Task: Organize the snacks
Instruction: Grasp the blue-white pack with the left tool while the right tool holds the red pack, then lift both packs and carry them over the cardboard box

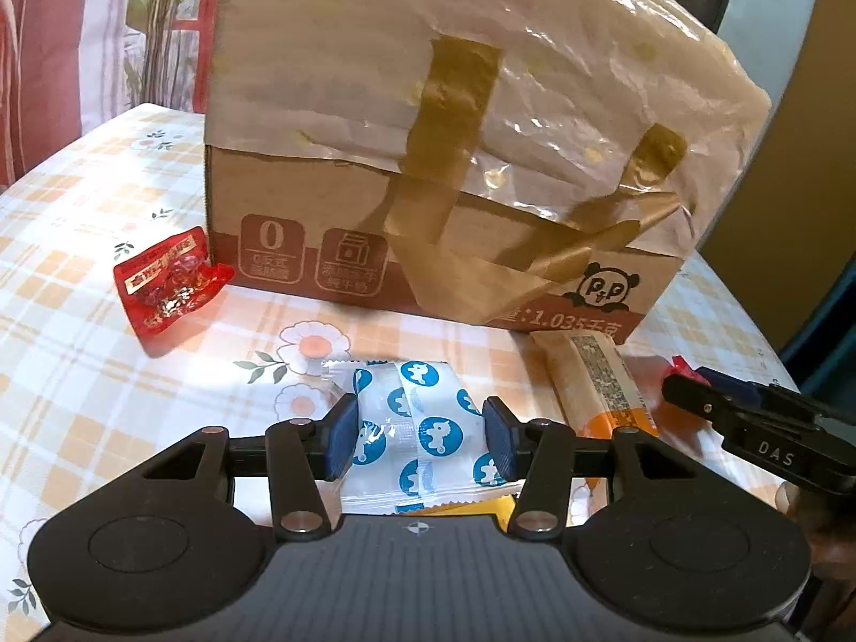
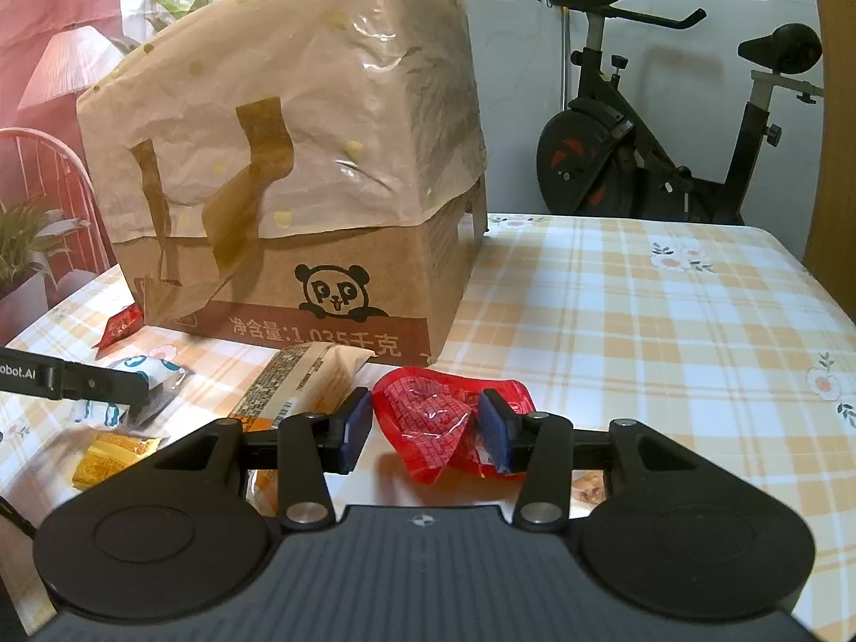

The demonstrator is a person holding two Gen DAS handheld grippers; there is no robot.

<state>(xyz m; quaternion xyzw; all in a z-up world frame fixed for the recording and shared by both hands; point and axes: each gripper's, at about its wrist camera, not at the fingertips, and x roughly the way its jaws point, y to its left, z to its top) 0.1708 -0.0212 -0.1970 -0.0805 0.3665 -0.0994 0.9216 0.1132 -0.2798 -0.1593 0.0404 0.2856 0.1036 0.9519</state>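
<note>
Plaid floral tablecloth (image 2: 642, 321), big cardboard box (image 1: 331, 224) at back w/ paper bag over it. L to R: left gripper (image 1: 420, 441) pads bracket the white-blue packet (image 1: 417, 428), both sides touching, long axis running fwd between fingers. Right gripper (image 2: 425, 428) fingers spread round the red packet (image 2: 444, 417), right pad touching, left just beside; each hand nearest its own.
</note>
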